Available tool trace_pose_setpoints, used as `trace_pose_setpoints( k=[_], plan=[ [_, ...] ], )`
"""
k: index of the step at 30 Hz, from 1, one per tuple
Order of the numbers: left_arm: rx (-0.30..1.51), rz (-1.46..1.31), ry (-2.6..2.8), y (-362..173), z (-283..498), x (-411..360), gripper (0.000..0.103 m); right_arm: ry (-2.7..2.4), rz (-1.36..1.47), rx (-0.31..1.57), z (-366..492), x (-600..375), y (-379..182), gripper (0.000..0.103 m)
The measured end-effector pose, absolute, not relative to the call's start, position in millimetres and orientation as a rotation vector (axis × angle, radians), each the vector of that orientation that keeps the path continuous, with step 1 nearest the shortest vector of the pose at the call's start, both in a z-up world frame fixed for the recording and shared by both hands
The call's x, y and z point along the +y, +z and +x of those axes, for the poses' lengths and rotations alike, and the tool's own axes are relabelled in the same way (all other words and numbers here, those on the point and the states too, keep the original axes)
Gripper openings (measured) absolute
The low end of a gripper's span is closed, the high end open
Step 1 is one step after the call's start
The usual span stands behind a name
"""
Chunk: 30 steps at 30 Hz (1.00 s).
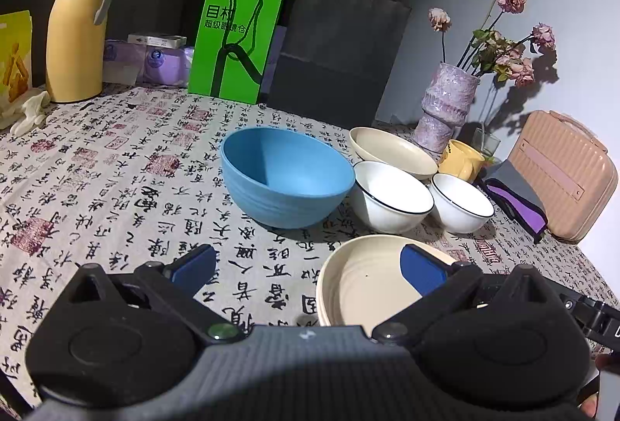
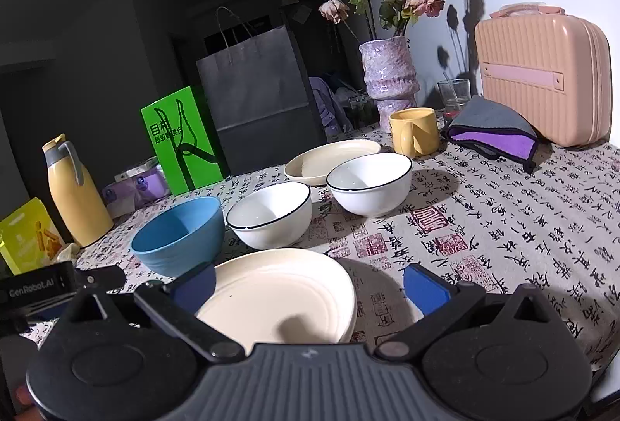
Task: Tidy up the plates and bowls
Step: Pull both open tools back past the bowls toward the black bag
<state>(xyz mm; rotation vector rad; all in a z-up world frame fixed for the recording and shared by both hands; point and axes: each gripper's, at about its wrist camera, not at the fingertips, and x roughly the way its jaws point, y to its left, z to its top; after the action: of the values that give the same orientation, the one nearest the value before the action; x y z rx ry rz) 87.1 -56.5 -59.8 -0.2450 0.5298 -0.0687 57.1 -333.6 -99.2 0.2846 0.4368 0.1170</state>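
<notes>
Spread over the tablecloth (image 1: 116,169), nothing stacked yet. Largest first: near plate (image 2: 286,297) at the front edge, just under both grippers; far plate (image 2: 329,159) at the back, just beside the mug (image 2: 414,130). Then blue bowl (image 1: 286,177) mid-table, well apart from the flask (image 1: 77,30). Then two white bowls, left one (image 1: 391,198) and right one (image 1: 461,204), side by side, perhaps touching, close before the far plate.

Left gripper (image 1: 310,266) spread wide, empty, one pad over the near plate's rim. Right gripper (image 2: 310,283) likewise released, grasping nothing, straddling that same plate.

Risks, as a judgement: both grippers close together over one plate, so liable to collide. Thin glazed rims, likely to slip from a shallow pinch. White bowls crowded, easy to knock while lifting either. Vase (image 2: 387,72) top-heavy just behind the far plate; careless reach could topple it. Loose cloth could drag under a slid plate
</notes>
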Motion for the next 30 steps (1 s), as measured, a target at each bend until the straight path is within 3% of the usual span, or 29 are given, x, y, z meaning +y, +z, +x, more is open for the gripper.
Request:
trace_pose_setpoints(
  k=[30],
  plan=[
    [0.480,-0.200,-0.077,-18,110,-48,0.103,0.127,0.229,0.439,85,-329,-66,0.103]
  ],
)
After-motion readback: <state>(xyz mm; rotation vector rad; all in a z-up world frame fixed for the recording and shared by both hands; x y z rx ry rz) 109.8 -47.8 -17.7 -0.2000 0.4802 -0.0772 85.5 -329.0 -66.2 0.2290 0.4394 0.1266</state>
